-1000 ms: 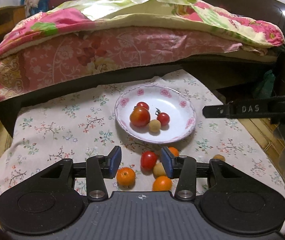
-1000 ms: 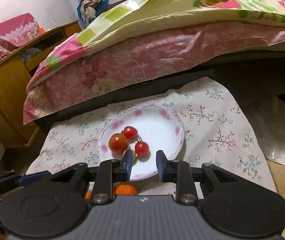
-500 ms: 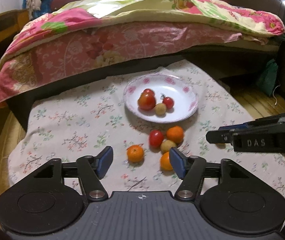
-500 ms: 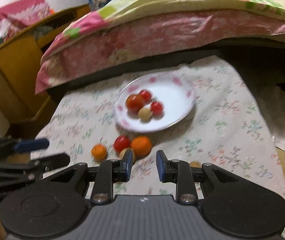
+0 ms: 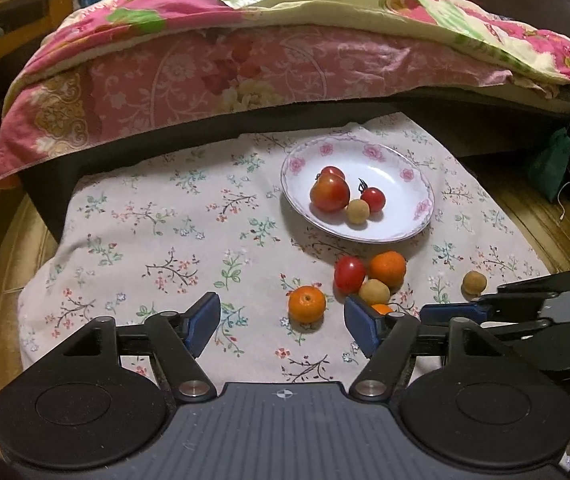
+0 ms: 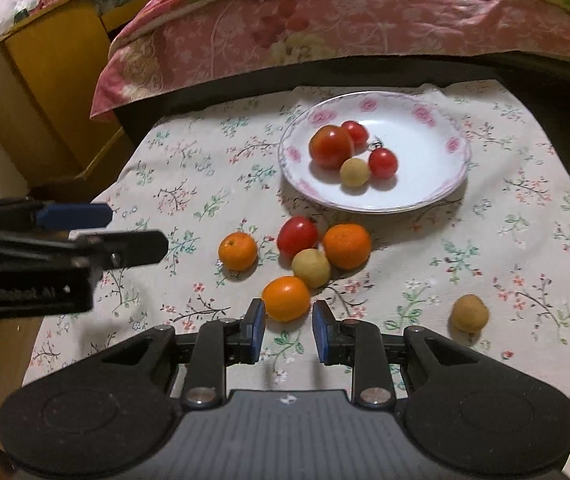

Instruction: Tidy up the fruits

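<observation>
Right gripper lined up on loose orange
Jaws spread, empty; orange lies just ahead, nearer than plate.

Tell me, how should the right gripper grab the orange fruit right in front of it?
Probably across its round middle, with one finger on each side. The orange fruit lies just beyond the open right gripper, so coming straight forward and low over the cloth suits it. A tan fruit sits close behind it, so a side approach looks crowded; squeeze gently, since round fruit rolls.
</observation>
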### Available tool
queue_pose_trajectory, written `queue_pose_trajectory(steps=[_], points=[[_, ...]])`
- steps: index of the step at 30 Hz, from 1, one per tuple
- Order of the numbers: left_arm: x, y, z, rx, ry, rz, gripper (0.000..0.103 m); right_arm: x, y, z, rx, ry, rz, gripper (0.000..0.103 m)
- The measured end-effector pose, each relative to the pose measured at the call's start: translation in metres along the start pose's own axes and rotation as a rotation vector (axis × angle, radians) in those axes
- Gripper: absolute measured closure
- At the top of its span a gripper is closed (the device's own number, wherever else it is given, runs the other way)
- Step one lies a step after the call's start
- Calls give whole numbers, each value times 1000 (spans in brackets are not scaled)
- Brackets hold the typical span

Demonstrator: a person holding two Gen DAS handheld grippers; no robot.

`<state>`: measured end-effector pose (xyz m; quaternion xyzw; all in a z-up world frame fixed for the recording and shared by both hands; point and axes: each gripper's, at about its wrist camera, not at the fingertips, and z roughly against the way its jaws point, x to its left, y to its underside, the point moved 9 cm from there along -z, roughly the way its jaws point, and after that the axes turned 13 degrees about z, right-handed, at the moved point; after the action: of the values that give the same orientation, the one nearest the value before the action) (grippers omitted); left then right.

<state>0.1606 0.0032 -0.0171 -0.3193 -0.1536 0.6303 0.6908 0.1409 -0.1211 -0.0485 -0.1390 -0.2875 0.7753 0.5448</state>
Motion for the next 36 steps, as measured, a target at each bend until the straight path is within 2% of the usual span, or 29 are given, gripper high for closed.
queue_pose_trajectory(steps=[8, 11, 25, 30, 36], points=[[16, -9, 0, -7, -14, 47, 27, 16, -5, -18, 23, -4, 50, 77], [24, -13, 0, -20, -29, 69, 21, 17, -6, -22, 13, 3, 64, 76], [25, -12, -12, 5, -13, 83, 21, 17, -8, -20, 0, -37, 40, 76], [19, -14, -15, 13, 9, 82, 20, 15, -2, -22, 2, -5, 59, 69], [15, -8, -22, 37, 21, 72, 20, 5, -7, -27, -14, 20, 39, 68]])
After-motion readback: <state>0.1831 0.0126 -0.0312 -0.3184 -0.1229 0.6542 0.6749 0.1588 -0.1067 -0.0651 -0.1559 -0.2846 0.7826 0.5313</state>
